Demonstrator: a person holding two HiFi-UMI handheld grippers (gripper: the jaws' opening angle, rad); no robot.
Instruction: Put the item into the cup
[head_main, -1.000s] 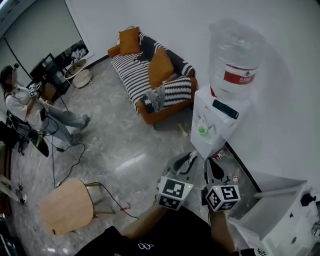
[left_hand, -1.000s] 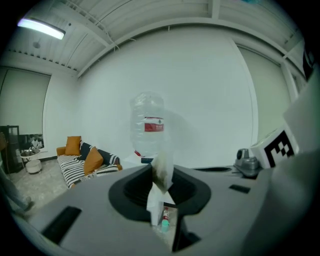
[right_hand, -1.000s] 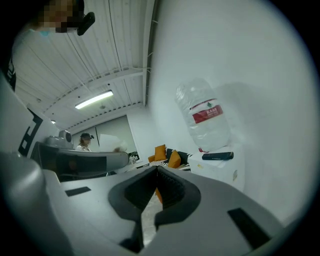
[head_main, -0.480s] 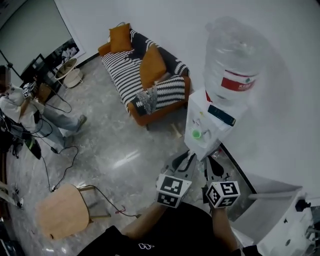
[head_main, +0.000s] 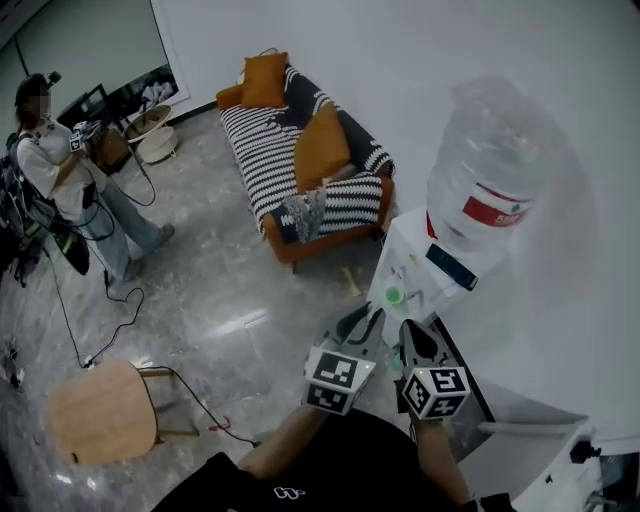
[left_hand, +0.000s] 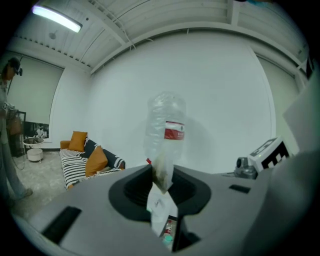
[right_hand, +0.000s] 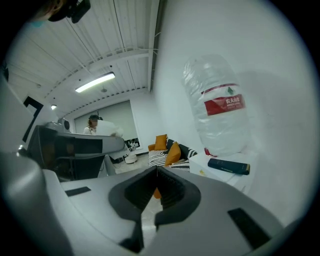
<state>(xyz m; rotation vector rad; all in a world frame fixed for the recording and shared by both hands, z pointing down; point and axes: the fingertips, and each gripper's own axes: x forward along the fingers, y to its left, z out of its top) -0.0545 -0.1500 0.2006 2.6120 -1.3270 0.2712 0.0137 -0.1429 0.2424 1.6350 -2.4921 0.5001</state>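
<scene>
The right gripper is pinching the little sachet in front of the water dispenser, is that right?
Not quite: it is the left gripper that pinches the sachet, as the left gripper view shows. The right gripper has its jaws shut on nothing. The water dispenser does stand just ahead.

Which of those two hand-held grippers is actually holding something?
The left hand-held gripper: its jaws pinch a small packet. The right hand-held gripper is shut on nothing.

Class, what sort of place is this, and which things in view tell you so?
Probably a lounge or office break room: a striped sofa with orange cushions, a water dispenser carrying a big bottle, and a polished stone floor.
</scene>
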